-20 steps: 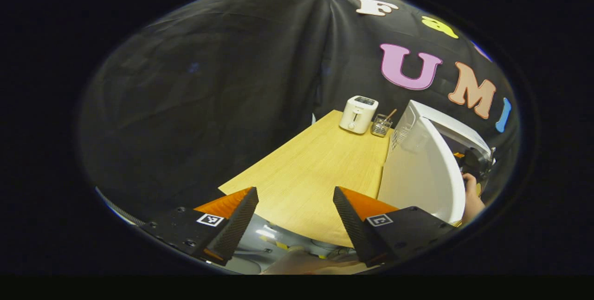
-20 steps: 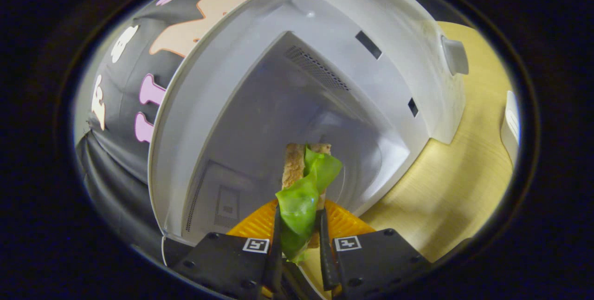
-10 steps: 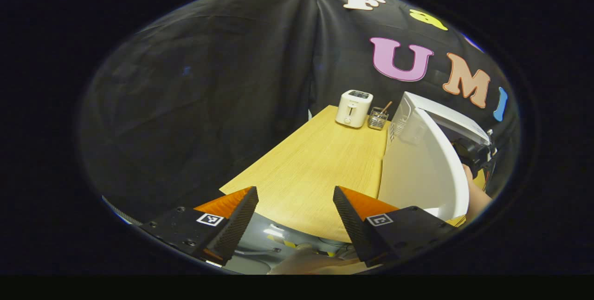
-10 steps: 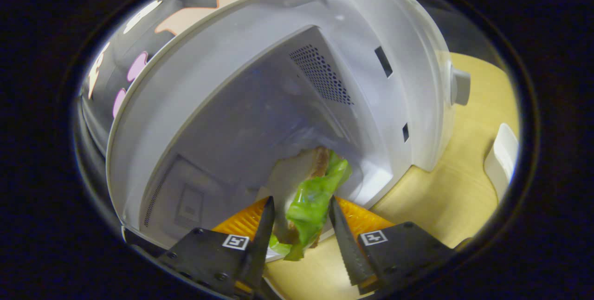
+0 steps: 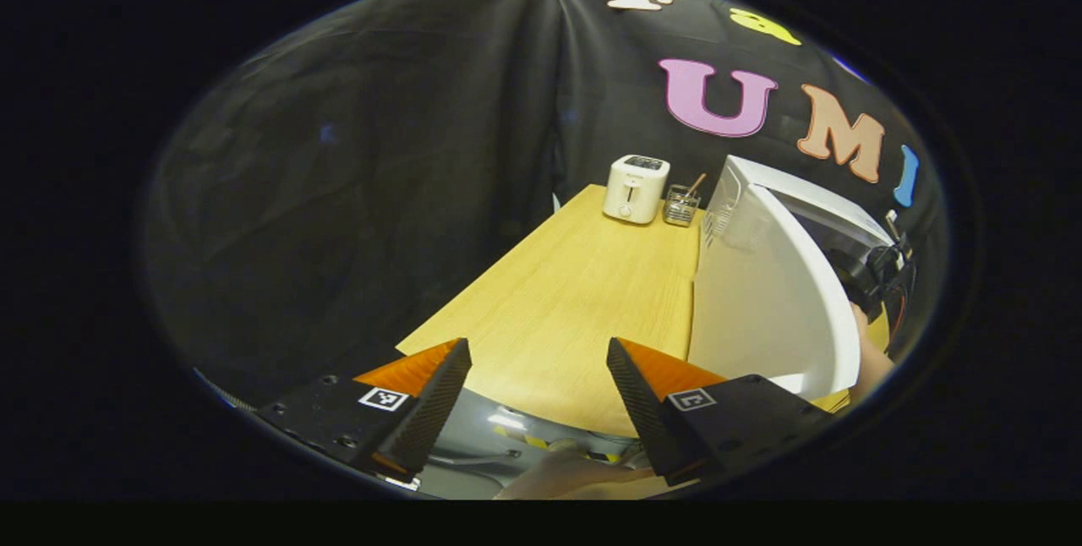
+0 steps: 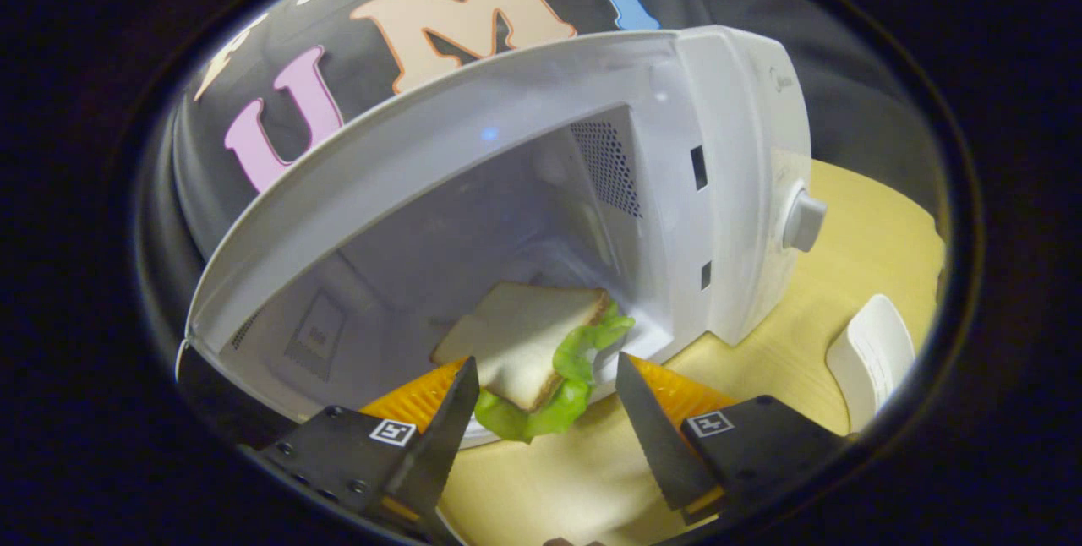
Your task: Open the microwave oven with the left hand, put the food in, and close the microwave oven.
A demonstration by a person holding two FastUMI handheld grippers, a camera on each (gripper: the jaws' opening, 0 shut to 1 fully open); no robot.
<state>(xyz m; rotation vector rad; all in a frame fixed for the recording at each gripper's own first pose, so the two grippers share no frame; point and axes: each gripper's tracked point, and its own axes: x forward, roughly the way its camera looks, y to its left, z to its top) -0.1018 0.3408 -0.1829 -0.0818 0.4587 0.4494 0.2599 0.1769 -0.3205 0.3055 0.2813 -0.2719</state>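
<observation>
A wooden table (image 5: 583, 301) is set against black cloth. In the left gripper view, the left gripper (image 5: 538, 398) is held with jaws spread and nothing between them; beyond its right finger the open door (image 5: 765, 309) is seen, with a toaster (image 5: 635, 188) farther off. In the right gripper view, the right gripper (image 6: 545, 415) is spread too, and the sandwich (image 6: 531, 350) is seen lying just ahead of the jaws, inside the microwave (image 6: 735, 182) at its opening.

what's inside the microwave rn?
In the right gripper view, a sandwich with green lettuce lies flat in the open microwave, poking out over its front edge. What it rests on is covered by the sandwich.
</observation>
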